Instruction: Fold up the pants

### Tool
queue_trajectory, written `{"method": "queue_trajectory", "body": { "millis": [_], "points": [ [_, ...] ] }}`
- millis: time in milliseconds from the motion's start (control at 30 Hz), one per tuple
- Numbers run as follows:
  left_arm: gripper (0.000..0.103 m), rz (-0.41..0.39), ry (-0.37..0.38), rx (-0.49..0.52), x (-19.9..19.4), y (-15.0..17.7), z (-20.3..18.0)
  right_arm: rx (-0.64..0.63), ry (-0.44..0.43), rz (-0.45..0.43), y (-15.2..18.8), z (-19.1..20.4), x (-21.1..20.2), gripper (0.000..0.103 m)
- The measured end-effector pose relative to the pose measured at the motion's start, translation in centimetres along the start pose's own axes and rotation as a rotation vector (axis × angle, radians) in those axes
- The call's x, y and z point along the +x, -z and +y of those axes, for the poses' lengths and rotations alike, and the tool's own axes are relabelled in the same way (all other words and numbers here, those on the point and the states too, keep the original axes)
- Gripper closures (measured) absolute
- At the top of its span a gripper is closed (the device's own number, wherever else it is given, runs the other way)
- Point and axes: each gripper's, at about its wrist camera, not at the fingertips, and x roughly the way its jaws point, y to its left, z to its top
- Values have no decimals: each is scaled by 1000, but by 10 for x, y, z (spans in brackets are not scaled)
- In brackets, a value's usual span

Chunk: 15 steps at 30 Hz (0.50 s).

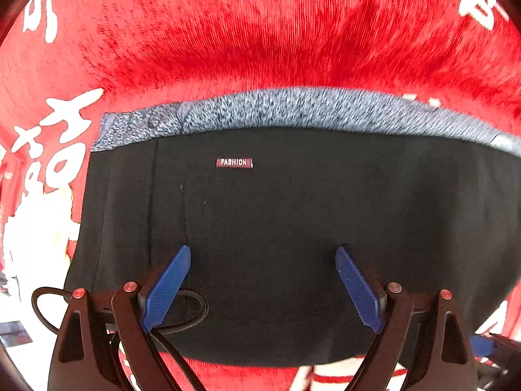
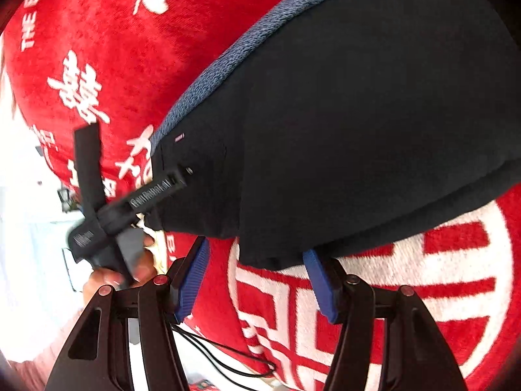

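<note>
Both hand-held grippers, left and right, hovered spread apart over the folded pants, six o'clock edge, apparently released.

We found bare red cloth open beyond the pants' grey waistband and at their near hem, while the left hand-held gripper crowded the pants' left edge.

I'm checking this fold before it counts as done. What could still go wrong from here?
Both tongs, left and right, are open and hold nothing, so the black pants could spring open. The right tongs sit at the pants' near edge and might snag it. The plush red blanket could drag the fabric.
</note>
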Motion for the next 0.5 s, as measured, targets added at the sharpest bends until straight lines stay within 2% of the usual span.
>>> {"method": "queue_trajectory", "body": {
  "millis": [33, 67, 133, 267, 367, 433, 500],
  "points": [
    [11, -2, -12, 14, 1, 0, -2, 30, -13, -2, -3, -2, 1, 72],
    [11, -2, -22, 30, 1, 1, -4, 52, -15, -5, -6, -4, 1, 95],
    [11, -4, -19, 46, -4, 1, -5, 79, -46, -24, -13, 0, -5, 96],
    [11, 2, -11, 30, -7, 7, 8, -16, -18, -29, -3, 22, -22, 98],
    [9, 13, -20, 26, 4, 14, 15, -6, 28, -3, 9, 11, -13, 98],
    [5, 2, -44, 64, 6, 17, 8, -8, 88, 19, 15, -3, 1, 98],
    [5, -2, -70, 85, 5, 19, 3, 22, 68, 29, 17, -12, 3, 98]
  ]
}}
